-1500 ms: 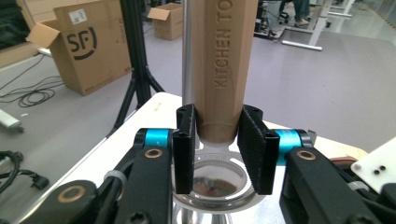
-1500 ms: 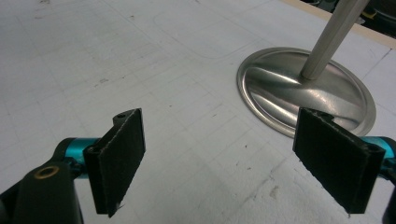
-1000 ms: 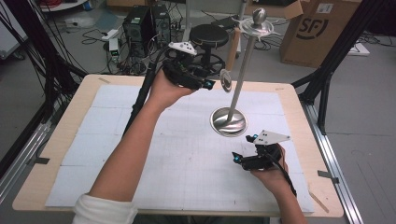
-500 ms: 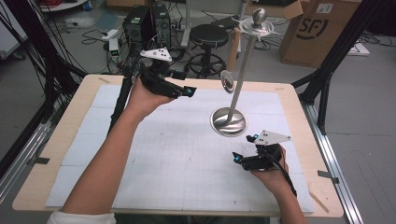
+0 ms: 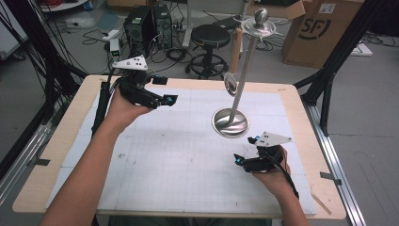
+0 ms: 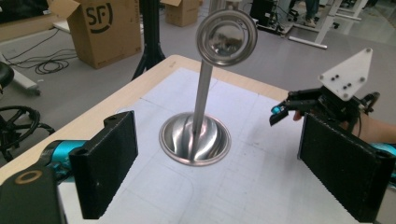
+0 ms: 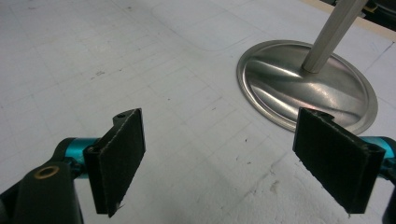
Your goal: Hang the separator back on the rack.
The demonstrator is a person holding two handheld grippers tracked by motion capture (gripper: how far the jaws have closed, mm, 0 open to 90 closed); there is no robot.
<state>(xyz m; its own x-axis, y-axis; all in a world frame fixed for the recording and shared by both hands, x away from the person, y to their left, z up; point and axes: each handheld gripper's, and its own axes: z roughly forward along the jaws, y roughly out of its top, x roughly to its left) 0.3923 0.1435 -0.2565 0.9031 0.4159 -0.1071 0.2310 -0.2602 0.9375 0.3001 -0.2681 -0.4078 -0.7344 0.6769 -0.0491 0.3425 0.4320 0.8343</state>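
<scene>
The steel stand sits right of centre on the worktop, well apart from the left tool and near the right tool. It consists of a round dished base, a slim pole and a small shiny dish hung partway up, with a knob and top plate above.

Handling judgement: polished metal, stiff, likely slippery under the pads; the weight probably lies in the base, so it may tip if pushed high. The best hold appears to be low on the pole, just above the base (the rim is too flat for a pinch).

The long axis runs up the pole, roughly upright, knob end up.

The left tool's jaws have just been opening; they stand wide with nothing between them. The right tool's jaws also stand apart, empty, aimed past the base's edge.
</scene>
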